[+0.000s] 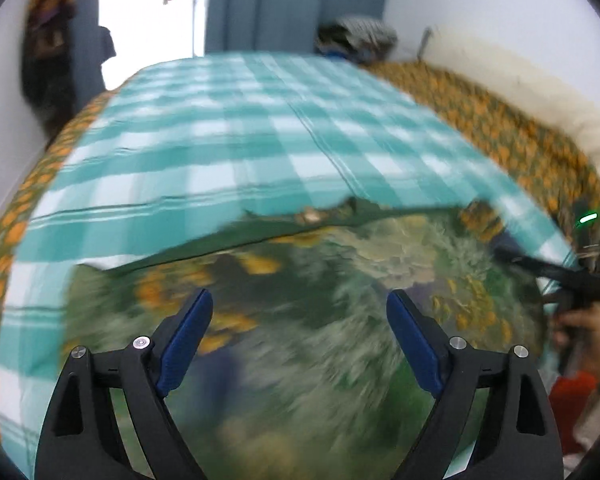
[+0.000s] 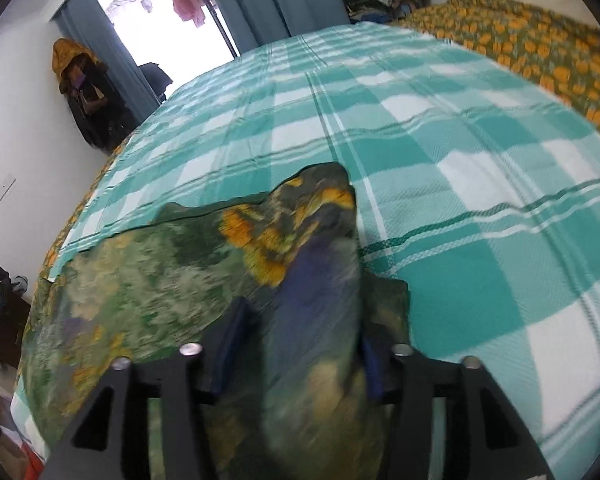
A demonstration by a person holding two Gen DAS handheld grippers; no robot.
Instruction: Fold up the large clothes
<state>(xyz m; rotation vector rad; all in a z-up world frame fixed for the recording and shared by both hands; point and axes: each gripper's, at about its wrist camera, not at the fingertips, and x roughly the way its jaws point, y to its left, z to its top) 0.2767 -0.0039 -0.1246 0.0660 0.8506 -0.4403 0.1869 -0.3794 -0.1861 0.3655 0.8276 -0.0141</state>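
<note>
Green floral garment (image 2: 148,280) spread on near part of checked sheet (image 2: 460,160); my left gripper (image 1: 300,316) wide apart, empty; my right gripper (image 2: 300,332) half-spread, bunched fold between jaws, grip unclear

Left gripper (image 1: 299,308) gapes empty; right gripper (image 2: 300,328) half-spread.

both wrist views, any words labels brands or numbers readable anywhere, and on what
None: no readable text in either view.
Green floral cloth: print only, blurred, no label seen.
Checked bedsheet: pattern only.
Paper on the wall: too small to tell.
</note>
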